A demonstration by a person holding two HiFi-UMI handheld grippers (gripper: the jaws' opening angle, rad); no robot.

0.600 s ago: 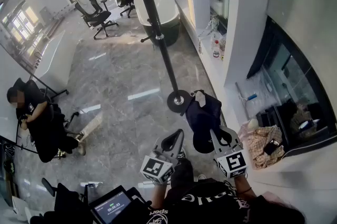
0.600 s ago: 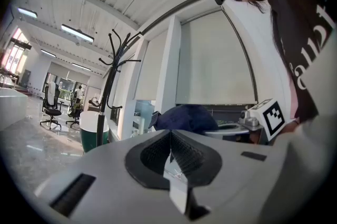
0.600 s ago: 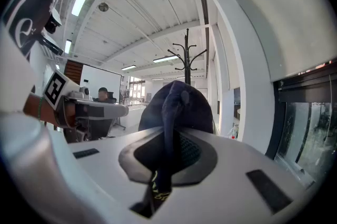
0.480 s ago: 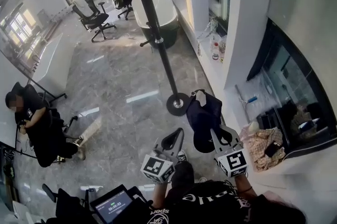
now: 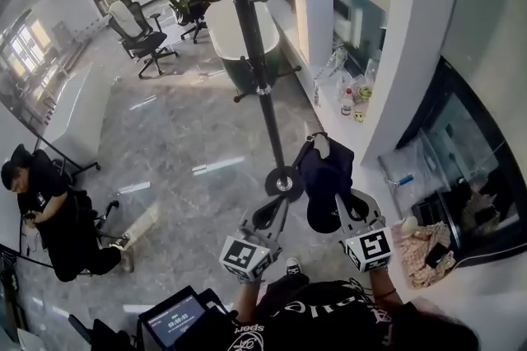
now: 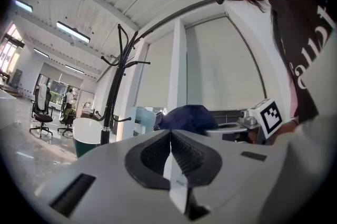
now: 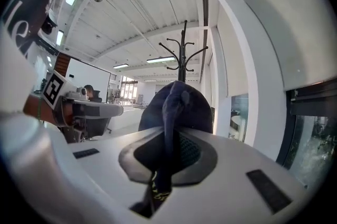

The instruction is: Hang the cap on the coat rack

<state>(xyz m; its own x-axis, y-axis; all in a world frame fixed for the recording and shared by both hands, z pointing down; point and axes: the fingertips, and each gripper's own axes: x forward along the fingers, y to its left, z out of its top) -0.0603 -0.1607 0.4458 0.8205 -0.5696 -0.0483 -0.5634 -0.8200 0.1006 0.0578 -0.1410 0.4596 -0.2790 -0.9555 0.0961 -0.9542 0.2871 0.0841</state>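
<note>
A dark navy cap [image 5: 325, 176] hangs from my right gripper [image 5: 338, 198], which is shut on the cap's back strap. In the right gripper view the cap [image 7: 176, 107] fills the space just beyond the jaws, its strap pinched between the pads. The black coat rack [image 5: 259, 69] stands just ahead and left of the cap, its round base [image 5: 284, 180] on the marble floor and its curved hooks [image 7: 183, 54] above the cap. My left gripper [image 5: 278, 208] is beside the base, shut and empty [image 6: 169, 136].
A white pillar [image 5: 412, 36] and a ledge with bottles [image 5: 350, 98] stand to the right. A tub-shaped planter [image 5: 239, 20] and office chairs [image 5: 136, 24] are behind the rack. A person sits at far left [image 5: 45, 209]. A plaid cloth [image 5: 424, 246] lies at lower right.
The view has moved toward the coat rack, whose hooks now show at the top. The cap and both grippers sit closer to the rack's base, the cap slightly higher.
</note>
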